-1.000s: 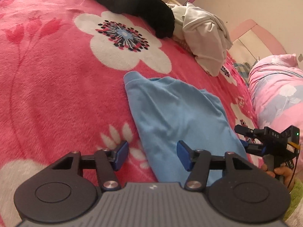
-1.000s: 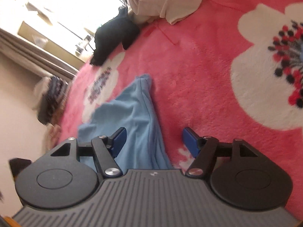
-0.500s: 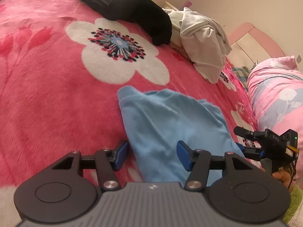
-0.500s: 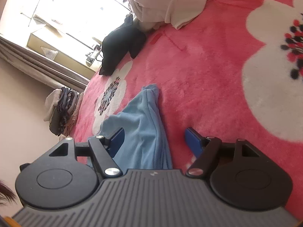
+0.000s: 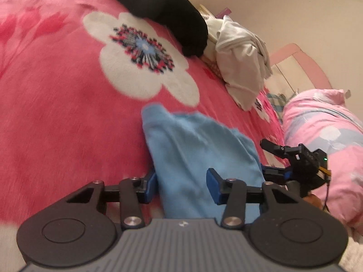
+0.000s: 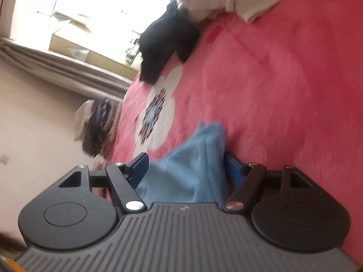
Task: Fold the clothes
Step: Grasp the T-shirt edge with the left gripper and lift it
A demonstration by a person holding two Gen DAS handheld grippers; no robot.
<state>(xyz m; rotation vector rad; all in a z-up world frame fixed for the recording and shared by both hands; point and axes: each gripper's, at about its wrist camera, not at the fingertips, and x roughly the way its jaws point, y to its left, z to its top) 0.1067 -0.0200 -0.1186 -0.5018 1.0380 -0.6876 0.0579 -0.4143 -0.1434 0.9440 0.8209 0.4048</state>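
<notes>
A light blue garment (image 5: 195, 149) lies rumpled on the pink flowered blanket (image 5: 56, 113). My left gripper (image 5: 181, 187) straddles its near left edge. The jaws are closing, the cloth lies between them, and a wide gap still shows. The left pad (image 5: 151, 184) sits against the cloth's edge. In the right wrist view the same blue garment (image 6: 192, 165) bunches up between the fingers of my right gripper (image 6: 187, 170), which stands open around it. The right gripper (image 5: 266, 158) also shows at the garment's right edge in the left wrist view, with a hand under it.
A black garment (image 5: 168, 11) and a crumpled white garment (image 5: 240, 63) lie at the far side of the blanket. A pink quilt (image 5: 322, 124) is heaped on the right. Beyond the bed's edge are a pile of clothes (image 6: 97, 127) and a bright window.
Both grippers have come in on the blue garment. The left jaws have narrowed around its edge. The right gripper has slid sideways, so the cloth now fills the gap between its fingers.
</notes>
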